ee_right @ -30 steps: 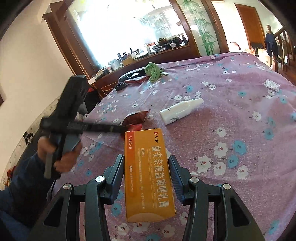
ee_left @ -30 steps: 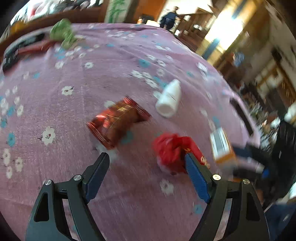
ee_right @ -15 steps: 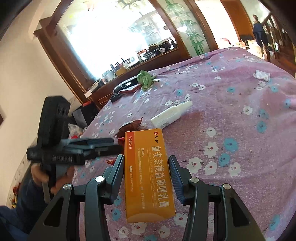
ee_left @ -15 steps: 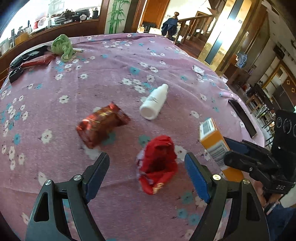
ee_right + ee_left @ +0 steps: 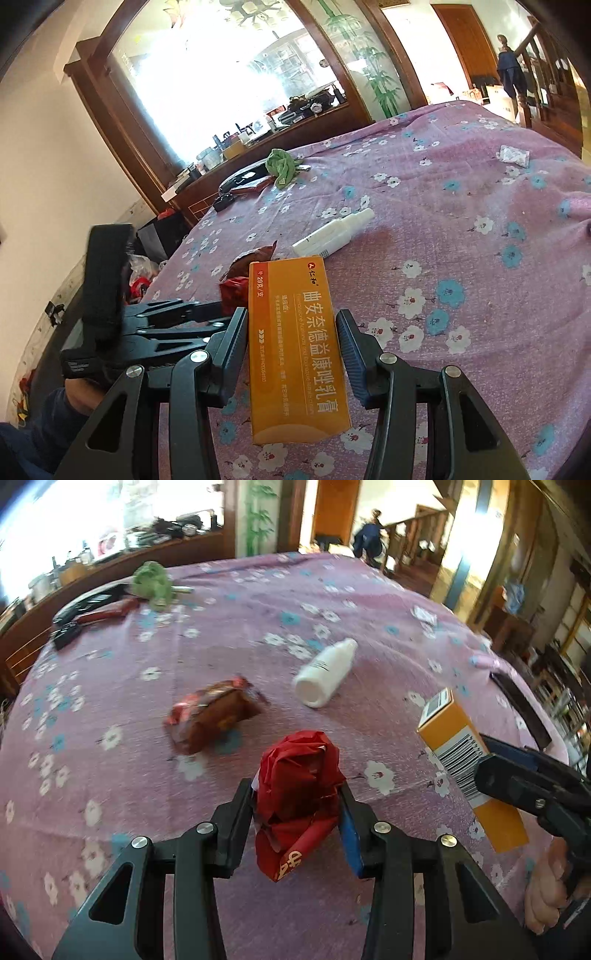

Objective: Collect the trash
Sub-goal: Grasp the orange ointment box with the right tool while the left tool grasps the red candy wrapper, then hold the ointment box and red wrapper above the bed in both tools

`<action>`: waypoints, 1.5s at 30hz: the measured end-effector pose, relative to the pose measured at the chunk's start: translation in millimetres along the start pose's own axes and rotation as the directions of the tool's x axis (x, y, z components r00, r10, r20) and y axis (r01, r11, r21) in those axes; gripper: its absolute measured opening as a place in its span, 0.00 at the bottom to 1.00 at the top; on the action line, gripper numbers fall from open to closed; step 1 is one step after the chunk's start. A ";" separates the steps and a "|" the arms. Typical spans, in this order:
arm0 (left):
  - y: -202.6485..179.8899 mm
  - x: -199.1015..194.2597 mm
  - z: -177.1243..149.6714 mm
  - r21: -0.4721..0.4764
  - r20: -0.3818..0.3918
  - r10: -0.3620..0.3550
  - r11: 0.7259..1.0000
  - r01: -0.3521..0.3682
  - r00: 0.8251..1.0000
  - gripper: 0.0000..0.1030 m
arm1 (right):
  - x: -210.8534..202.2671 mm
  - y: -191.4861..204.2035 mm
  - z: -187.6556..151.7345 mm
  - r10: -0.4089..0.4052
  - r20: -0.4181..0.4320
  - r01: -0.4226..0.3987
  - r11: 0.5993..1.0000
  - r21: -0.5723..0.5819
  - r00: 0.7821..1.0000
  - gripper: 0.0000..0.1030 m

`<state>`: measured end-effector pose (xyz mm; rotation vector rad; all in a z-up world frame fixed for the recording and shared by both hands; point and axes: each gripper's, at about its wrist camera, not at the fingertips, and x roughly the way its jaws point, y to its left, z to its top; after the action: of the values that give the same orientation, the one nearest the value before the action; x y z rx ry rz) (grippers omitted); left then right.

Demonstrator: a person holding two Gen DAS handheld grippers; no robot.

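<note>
My left gripper [image 5: 297,805] is shut on a crumpled red wrapper [image 5: 297,779], held just above the purple flowered tablecloth [image 5: 258,620]. My right gripper [image 5: 291,332] is shut on an orange medicine box [image 5: 295,347], which also shows at the right of the left wrist view [image 5: 465,760]. A brown-red snack wrapper [image 5: 212,712] and a white bottle [image 5: 327,672] lie on the cloth beyond the left gripper. In the right wrist view the bottle [image 5: 332,232] lies past the box, and the left gripper [image 5: 177,325] is close at the left.
A green cloth [image 5: 153,581], a red item [image 5: 107,613] and black objects [image 5: 88,600] lie at the far left edge. A small white packet [image 5: 513,155] lies far right. A dark flat object [image 5: 521,705] lies near the right edge. A wooden sideboard [image 5: 258,147] stands behind.
My left gripper has closed on the red wrapper, which was lying between the open fingers before. The right gripper still holds the orange box, moved in closer to the left one.
</note>
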<state>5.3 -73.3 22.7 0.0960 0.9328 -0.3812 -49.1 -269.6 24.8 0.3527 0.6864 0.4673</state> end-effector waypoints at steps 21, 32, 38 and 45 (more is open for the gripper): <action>56.4 -75.1 -76.8 -0.173 0.168 0.312 0.943 -0.283 0.935 0.41 | 28.7 83.6 -19.9 -0.082 -0.018 0.078 0.984 -0.161 0.997 0.51; 65.0 -78.8 -83.5 -0.196 0.171 0.308 0.941 -0.275 0.936 0.41 | 47.0 102.0 -27.7 -0.106 -0.022 0.099 0.976 -0.193 0.994 0.51; 63.1 -77.1 -84.4 -0.189 0.163 0.310 0.941 -0.279 0.937 0.41 | 47.4 101.9 -28.4 -0.105 -0.025 0.098 0.976 -0.194 0.994 0.51; 63.1 -76.3 -84.3 -0.189 0.161 0.313 0.940 -0.282 0.936 0.41 | 47.5 102.8 -29.3 -0.092 -0.024 0.085 0.976 -0.200 0.995 0.51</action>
<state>-77.2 27.1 28.0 0.0492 0.7435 -0.0284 -66.9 -154.0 25.9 0.1251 0.6784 0.4532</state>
